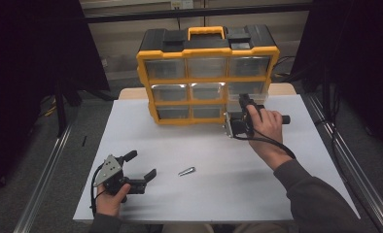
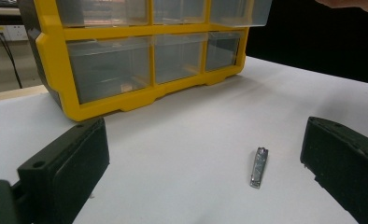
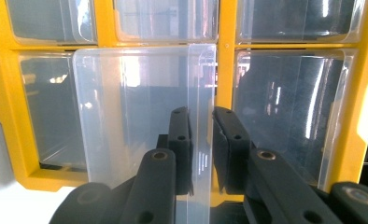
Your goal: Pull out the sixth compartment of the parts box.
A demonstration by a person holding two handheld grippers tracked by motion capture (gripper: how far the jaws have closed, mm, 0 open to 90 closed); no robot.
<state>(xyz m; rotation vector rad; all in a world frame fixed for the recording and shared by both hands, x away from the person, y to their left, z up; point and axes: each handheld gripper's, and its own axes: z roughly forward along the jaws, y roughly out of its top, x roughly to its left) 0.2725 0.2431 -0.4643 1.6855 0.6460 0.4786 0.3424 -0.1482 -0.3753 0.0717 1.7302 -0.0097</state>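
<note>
- Currently, a yellow and black drawer organiser (image 1: 206, 73) stands upright at the far side of the white surface (image 1: 218, 165), its clear drawers facing the person.
- Right gripper (image 1: 241, 108): held in the right hand (image 1: 267, 125) at the lower right corner of the organiser front. In the right gripper view its fingers (image 3: 180, 140) are clamped on the thin front wall of a clear drawer (image 3: 145, 107), one finger on each side of the plastic. That drawer stands out from the yellow frame, ahead of its neighbours.
- Left gripper (image 1: 142, 166): held in the left hand (image 1: 113, 199) near the front left of the surface, low over it. Its fingers (image 2: 65, 163) are spread wide apart and hold nothing.
- Nail clipper (image 1: 186, 171): a small metal item lying flat on the surface, just beyond the left gripper. In the left gripper view the nail clipper (image 2: 258, 167) lies between the two fingers, nearer the one on the right side of that view, touching neither.
- Cable (image 1: 272, 143): trails from the right gripper over the right wrist.
</note>
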